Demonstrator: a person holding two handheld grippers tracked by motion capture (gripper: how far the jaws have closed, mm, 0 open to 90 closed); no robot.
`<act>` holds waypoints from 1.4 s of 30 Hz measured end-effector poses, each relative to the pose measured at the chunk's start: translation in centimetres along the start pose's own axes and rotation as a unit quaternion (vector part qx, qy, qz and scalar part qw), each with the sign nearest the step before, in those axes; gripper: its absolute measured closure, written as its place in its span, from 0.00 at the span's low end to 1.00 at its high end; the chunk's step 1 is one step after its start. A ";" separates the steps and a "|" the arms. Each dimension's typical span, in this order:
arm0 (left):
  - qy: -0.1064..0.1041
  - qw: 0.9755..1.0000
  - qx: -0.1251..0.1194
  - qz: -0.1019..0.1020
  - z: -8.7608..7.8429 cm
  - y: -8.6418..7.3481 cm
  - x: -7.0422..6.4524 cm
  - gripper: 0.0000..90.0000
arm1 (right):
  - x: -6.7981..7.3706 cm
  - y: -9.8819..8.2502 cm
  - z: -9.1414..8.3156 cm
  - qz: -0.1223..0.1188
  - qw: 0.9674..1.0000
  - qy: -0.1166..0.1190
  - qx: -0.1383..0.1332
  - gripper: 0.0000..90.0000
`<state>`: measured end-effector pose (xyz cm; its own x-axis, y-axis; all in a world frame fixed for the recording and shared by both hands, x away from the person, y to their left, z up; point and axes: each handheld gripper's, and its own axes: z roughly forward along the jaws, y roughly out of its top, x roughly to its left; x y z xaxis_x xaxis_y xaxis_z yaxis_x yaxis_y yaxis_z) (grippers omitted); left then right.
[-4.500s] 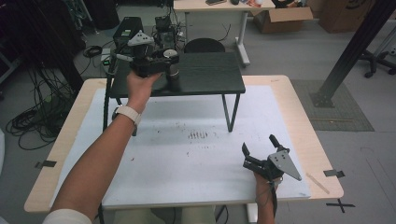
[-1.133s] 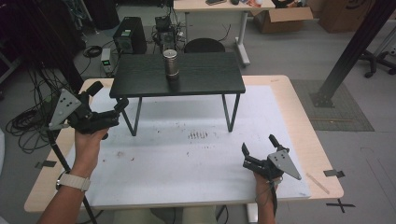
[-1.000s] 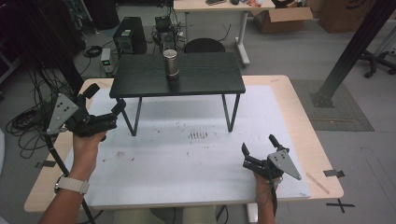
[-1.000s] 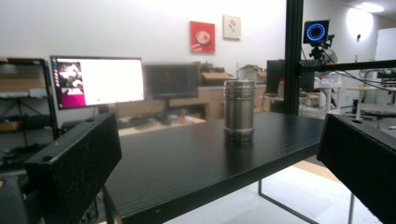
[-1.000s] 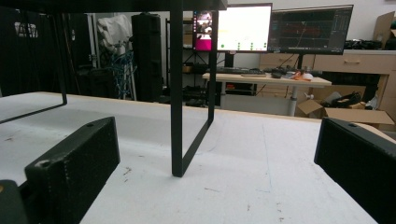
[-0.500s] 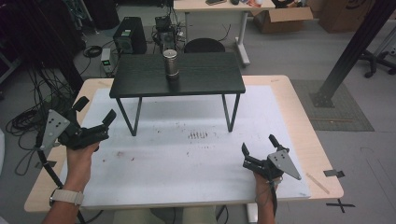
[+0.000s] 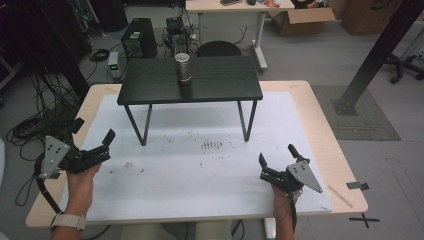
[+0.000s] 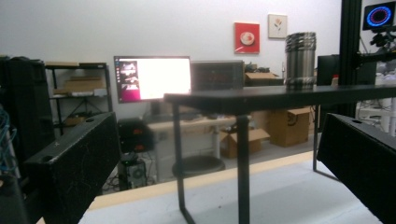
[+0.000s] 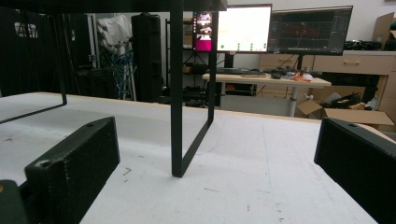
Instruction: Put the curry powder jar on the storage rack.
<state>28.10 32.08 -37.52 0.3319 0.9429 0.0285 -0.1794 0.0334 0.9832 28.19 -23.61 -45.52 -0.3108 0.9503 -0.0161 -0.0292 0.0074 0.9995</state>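
1. Now, in the high view, the ribbed silver metal cylinder cup (image 7: 183, 68) stands upright in the upper middle of the frame, near the centre of the top of the small black four-legged riser table (image 7: 220, 86).
2. The left gripper (image 7: 92, 141) sits at the lower left of the high view, over the left edge of the white mat (image 7: 200, 170); its jaws are spread wide and hold nothing.
3. The person's left hand (image 7: 80, 176) grips it from below, a pale watch strap (image 7: 66, 221) on the wrist at the bottom left.
4. The right gripper (image 7: 276, 159) sits at the lower right of the same view, low on the white mat, jaws wide apart and empty.
5. Both grippers are well apart from the metal cup, and well apart from each other.
6. In the left gripper view, the cup (image 8: 300, 59) appears in the upper right, upright on the dark tabletop (image 8: 280, 95), with a lit monitor (image 8: 152, 78) behind it in the left centre.
7. That view's own black jaws rise at the lower left and lower right corners, a broad gap between them.
8. In the right gripper view, a thin black leg (image 9: 176, 88) of the riser table meets the white mat near the centre, between two widely parted jaws.
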 end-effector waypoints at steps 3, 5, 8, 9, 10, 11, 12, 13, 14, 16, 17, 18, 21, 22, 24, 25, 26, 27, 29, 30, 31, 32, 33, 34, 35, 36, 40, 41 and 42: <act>0.007 1.000 0.003 -0.002 -0.4 -0.7 0.2 0.00 | 0.0 0.0 0.0 0.000 1.000 0.000 0.000 0.00; 0.011 1.000 0.007 -0.003 -0.7 -1.1 0.3 0.00 | 0.0 0.0 0.0 0.000 1.000 0.000 0.000 0.00; 0.017 1.000 0.009 -0.002 -1.0 -1.6 0.5 0.00 | 0.0 0.0 0.0 0.000 1.000 0.000 0.001 0.00; 0.018 1.000 0.010 -0.001 -1.1 -1.8 0.6 0.00 | 0.0 0.0 0.0 0.000 1.000 0.000 0.000 0.00; 0.020 1.000 0.011 0.000 -1.2 -2.0 0.6 0.00 | 0.0 0.0 0.0 0.000 1.000 0.000 0.000 0.00; 0.021 1.000 0.012 -0.001 -1.3 -2.2 0.7 0.00 | 0.0 0.0 0.0 0.000 1.000 0.000 0.000 0.00; 0.022 1.000 0.013 -0.002 -1.4 -2.4 0.7 0.00 | 0.0 0.0 0.0 0.000 1.000 0.000 0.000 0.00; 0.023 1.000 0.014 -0.003 -1.5 -2.7 0.7 0.00 | 0.0 0.0 0.0 0.000 1.000 0.000 0.000 0.00; 0.024 1.000 0.016 -0.005 -1.6 -2.9 0.7 0.00 | 0.0 0.0 0.0 0.000 1.000 0.000 0.000 0.00; 0.025 0.999 0.020 -0.008 -1.8 -3.4 0.7 0.00 | 0.0 0.0 0.0 0.000 1.000 0.000 0.000 0.00; 0.026 0.999 0.023 -0.009 -1.9 -3.7 0.6 0.00 | 0.0 0.0 0.0 -0.001 1.000 0.000 0.000 0.00; 0.027 0.999 0.026 -0.008 -2.0 -3.9 0.6 0.00 | 0.0 0.0 0.0 -0.001 1.000 0.000 0.000 0.00; 0.029 0.999 0.029 -0.007 -2.3 -4.4 0.5 0.00 | 0.0 0.0 0.0 0.001 1.000 0.000 -0.001 0.00; 0.029 0.999 0.030 -0.008 -2.4 -4.6 0.4 0.00 | 0.0 0.0 0.0 0.000 1.000 0.000 -0.001 0.00; 0.032 0.999 0.033 -0.008 -2.6 -5.1 0.4 0.00 | 0.0 0.0 0.0 -0.001 1.000 0.000 -0.001 0.00; 0.033 0.999 0.035 -0.008 -2.7 -5.4 0.3 0.00 | 0.0 0.0 0.0 -0.001 1.000 0.000 -0.001 0.00; 0.034 0.999 0.036 -0.010 -2.8 -5.6 0.3 0.00 | 0.0 0.0 0.0 -0.001 1.000 0.000 -0.001 0.00; 0.036 0.999 0.036 -0.011 -3.0 -5.9 0.2 0.00 | 0.0 0.0 0.0 -0.001 1.000 0.000 -0.001 0.00; 0.037 0.999 0.038 -0.008 -3.2 -6.2 0.1 0.00 | 0.0 0.0 0.0 -0.001 1.000 0.000 0.000 0.00; 0.037 0.999 0.039 -0.005 -3.3 -6.4 0.0 0.00 | 0.0 0.0 0.0 -0.001 1.000 0.000 0.000 0.00; 0.037 0.998 0.041 -0.002 -3.4 -6.6 0.0 0.00 | 0.0 0.0 0.0 -0.001 1.000 0.000 0.000 0.00; 0.037 0.998 0.043 -0.001 -3.4 -6.7 -0.1 0.00 | 0.0 0.0 0.0 -0.001 1.000 0.000 0.000 0.00; 0.037 0.998 0.044 -0.001 -3.5 -6.9 -0.2 0.00 | 0.0 0.0 0.0 -0.001 1.000 0.000 0.000 0.00; 0.037 0.998 0.046 -0.001 -3.5 -7.1 -0.2 0.00 | 0.0 0.0 0.0 -0.001 1.000 -0.001 0.001 0.00; 0.037 0.998 0.048 -0.002 -3.5 -7.3 -0.3 0.00 | 0.0 0.0 0.0 -0.002 1.000 -0.001 0.000 0.00; 0.038 0.998 0.049 -0.003 -3.5 -7.4 -0.3 0.00 | 0.0 0.0 0.0 -0.001 1.000 -0.001 0.000 0.00; 0.040 0.998 0.047 0.001 -3.6 -7.6 -0.5 0.00 | 0.0 0.0 0.0 -0.002 1.000 -0.001 0.000 0.00; 0.040 0.998 0.048 0.003 -3.6 -7.6 -0.5 0.00 | 0.0 0.0 0.0 -0.002 1.000 -0.001 0.000 0.00; 0.040 0.998 0.048 0.003 -3.6 -7.6 -0.5 0.00 | 0.0 0.0 0.0 -0.002 1.000 -0.001 0.000 0.00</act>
<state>26.00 32.55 -45.67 0.2546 0.9668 0.0236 -0.0902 -0.0006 0.9959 28.17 -23.57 -45.52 -0.3089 0.9509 -0.0195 -0.0294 0.0110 0.9995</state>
